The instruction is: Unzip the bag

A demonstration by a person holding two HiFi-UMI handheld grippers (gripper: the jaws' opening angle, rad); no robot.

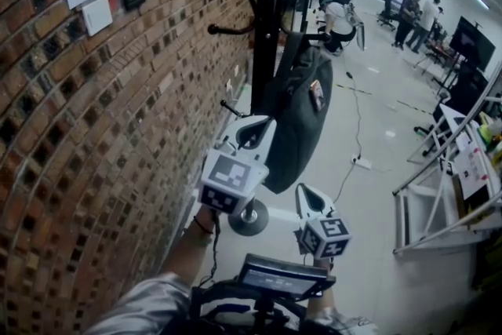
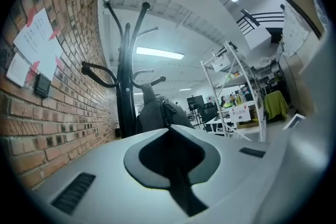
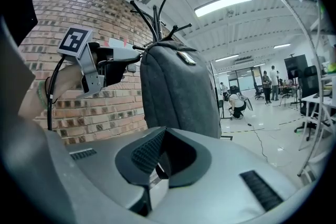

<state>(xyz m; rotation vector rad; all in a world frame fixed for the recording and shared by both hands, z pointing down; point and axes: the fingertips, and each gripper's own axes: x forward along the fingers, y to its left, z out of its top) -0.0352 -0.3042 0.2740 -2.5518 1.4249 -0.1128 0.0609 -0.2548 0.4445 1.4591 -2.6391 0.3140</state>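
A dark grey bag (image 1: 298, 118) hangs by its strap from a black coat stand (image 1: 267, 27) next to the brick wall. My left gripper (image 1: 268, 121) is at the bag's left side, level with its middle, its tip close to the fabric; whether it touches I cannot tell. Its jaws are shut with nothing between them (image 2: 170, 127), and the bag (image 2: 157, 115) shows just beyond. My right gripper (image 1: 303, 189) sits lower, under the bag's bottom end. It looks shut and holds nothing (image 3: 164, 130), with the bag (image 3: 178, 92) rising in front and the left gripper (image 3: 137, 59) at its left.
The brick wall (image 1: 94, 129) runs along the left with papers pinned on it. The stand's round base (image 1: 249, 217) rests on the floor below the bag. Metal shelving (image 1: 447, 184) stands at the right. A cable (image 1: 354, 129) trails over the floor, and people stand far back.
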